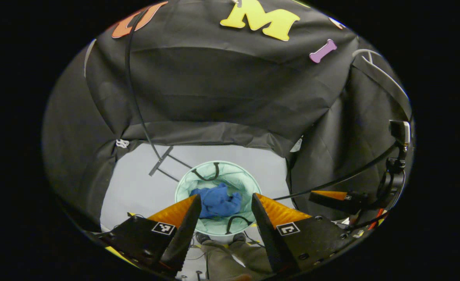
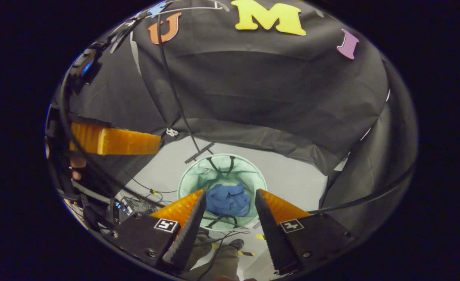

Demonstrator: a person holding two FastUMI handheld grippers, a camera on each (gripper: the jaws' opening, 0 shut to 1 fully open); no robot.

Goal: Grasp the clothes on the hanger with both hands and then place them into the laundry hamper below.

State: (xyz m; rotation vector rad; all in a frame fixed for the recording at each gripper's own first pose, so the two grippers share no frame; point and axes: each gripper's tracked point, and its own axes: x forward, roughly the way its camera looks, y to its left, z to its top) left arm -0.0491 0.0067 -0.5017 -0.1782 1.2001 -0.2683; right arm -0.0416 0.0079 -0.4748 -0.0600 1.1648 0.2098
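Blue clothes [image 1: 217,203] lay crumpled inside the pale green laundry hamper [image 1: 241,176], low on the pale floor [image 1: 136,187]. Hung above the hamper, pointing steeply down: left gripper [image 1: 226,205] with fingers spread wide, nothing between them, the hamper's mouth framed in the gap. Likewise poised above the hamper: right gripper [image 2: 230,201], fingers apart and empty, the clothes [image 2: 228,200] seen between the tips. Left of the hamper [image 2: 198,175] in the right gripper view: the other gripper's finger [image 2: 115,141] held level, farther off, with part of a hand [image 2: 77,164] behind it. Just behind the hamper: black stand foot [image 1: 161,160] and a thin black pole [image 1: 134,89] rising against the black cloth wall [image 1: 222,89]. Below the hamper's near rim: trouser legs [image 1: 230,261] and shoes. Right of the hamper: black cable [image 1: 339,179] crossing toward the other gripper [image 1: 335,197].
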